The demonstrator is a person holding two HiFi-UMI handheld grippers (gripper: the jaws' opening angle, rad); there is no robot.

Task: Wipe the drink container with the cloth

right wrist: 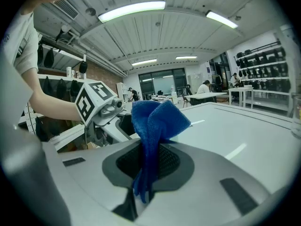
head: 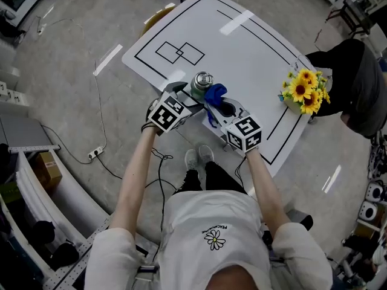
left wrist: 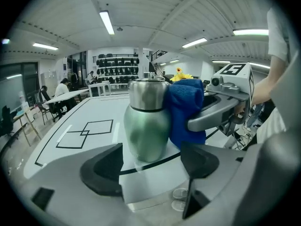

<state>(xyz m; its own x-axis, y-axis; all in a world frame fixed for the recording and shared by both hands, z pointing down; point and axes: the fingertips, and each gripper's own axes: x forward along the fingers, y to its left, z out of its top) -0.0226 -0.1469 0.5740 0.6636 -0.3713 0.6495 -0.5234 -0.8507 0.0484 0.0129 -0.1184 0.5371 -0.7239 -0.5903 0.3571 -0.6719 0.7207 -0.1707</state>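
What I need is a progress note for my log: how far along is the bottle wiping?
Done: the right gripper is shut on the blue cloth. In hand: the cloth lies against the upper side of the green bottle, seemingly touching. The left gripper is open, jaws apart short of the bottle, not gripping it. Left: the wiping itself; how much is already wiped cannot be told.

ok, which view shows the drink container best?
Left gripper view: the drink container stands in full view, green body and steel top, with the blue cloth at its right side. Head view shows only its top from above. Right gripper view doesn't show it, only the cloth.
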